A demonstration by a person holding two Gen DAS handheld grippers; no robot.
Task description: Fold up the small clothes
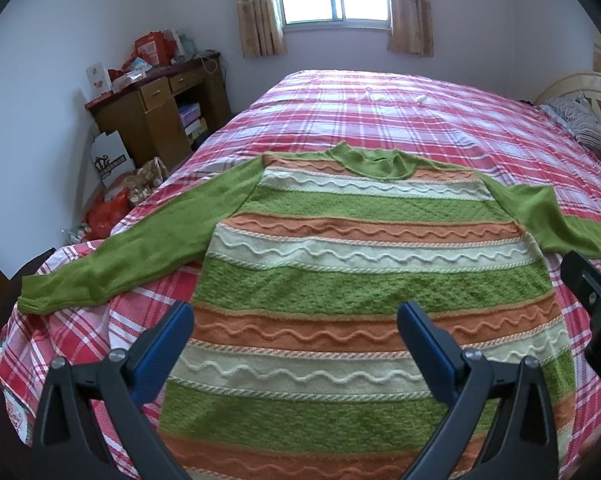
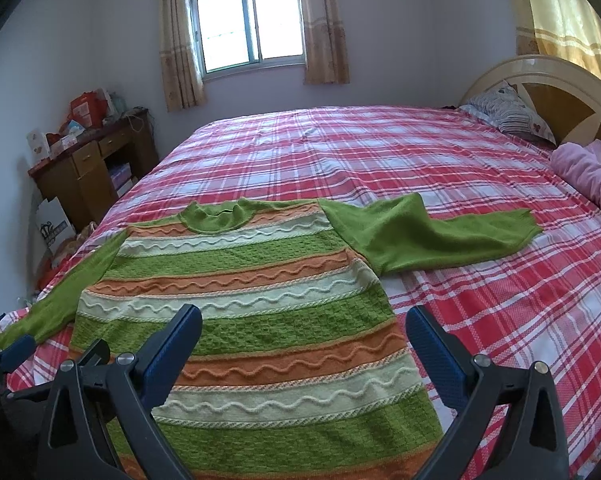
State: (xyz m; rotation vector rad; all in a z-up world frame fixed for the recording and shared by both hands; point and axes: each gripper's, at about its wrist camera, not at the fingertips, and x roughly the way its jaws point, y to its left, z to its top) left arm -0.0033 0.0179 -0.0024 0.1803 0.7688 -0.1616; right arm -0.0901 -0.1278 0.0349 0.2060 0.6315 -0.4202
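A knitted sweater (image 1: 364, 272) (image 2: 252, 304) with green, orange and cream stripes lies flat on the bed, neck away from me. Its green left sleeve (image 1: 140, 248) stretches out toward the bed's left edge. The right sleeve (image 2: 432, 236) lies bent out to the right. My left gripper (image 1: 296, 320) hovers open above the sweater's lower body, nothing between its blue pads. My right gripper (image 2: 304, 324) is open too, over the sweater's lower right side. Part of the right gripper (image 1: 592, 292) shows at the edge of the left wrist view, and the left gripper's blue tip (image 2: 16, 350) at the left edge of the right wrist view.
The bed (image 2: 380, 152) carries a red and white plaid sheet, with a pillow (image 2: 508, 114) and a pink blanket (image 2: 592, 176) near the headboard on the right. A wooden desk (image 1: 160, 108) with boxes stands left, bags (image 1: 112, 208) on the floor beside it.
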